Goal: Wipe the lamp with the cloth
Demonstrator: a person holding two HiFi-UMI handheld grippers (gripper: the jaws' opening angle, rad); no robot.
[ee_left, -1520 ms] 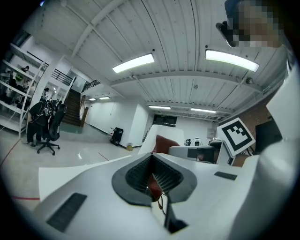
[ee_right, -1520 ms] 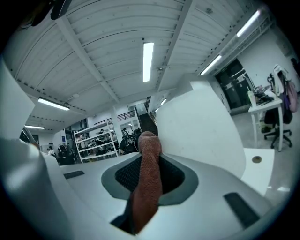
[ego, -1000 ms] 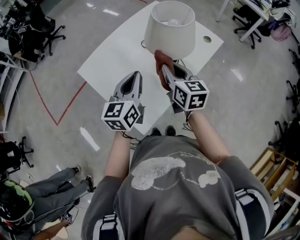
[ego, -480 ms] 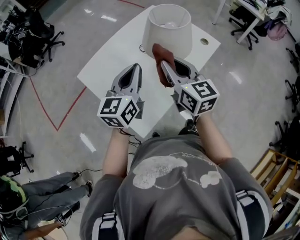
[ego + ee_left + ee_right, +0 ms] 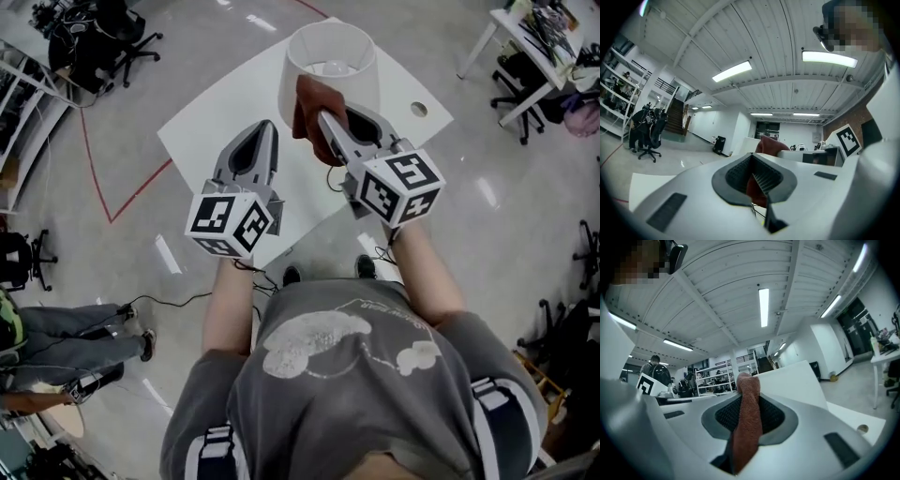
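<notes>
White table (image 5: 206,131): the lamp stands at its far side, away from the person.

Lamp (image 5: 361,89): upright, pale shade open at the top, bulb visible inside. Nothing braces it.

Left gripper (image 5: 266,131): jaws pressed together on nothing, held above the table short of the lamp, not touching it.

Right gripper (image 5: 325,120): clamped on the cloth (image 5: 307,111), a red-brown bunch that lies against the shade's near wall.

Risks, as judged:
- A push on the high shade may tilt or slide the lamp, since the left gripper gives no support.
- A thin shade may dent under the hard jaw tips if the cloth shifts aside.
- The cloth is pinched at one narrow fold, so drag against the shade may pull it free.
</notes>
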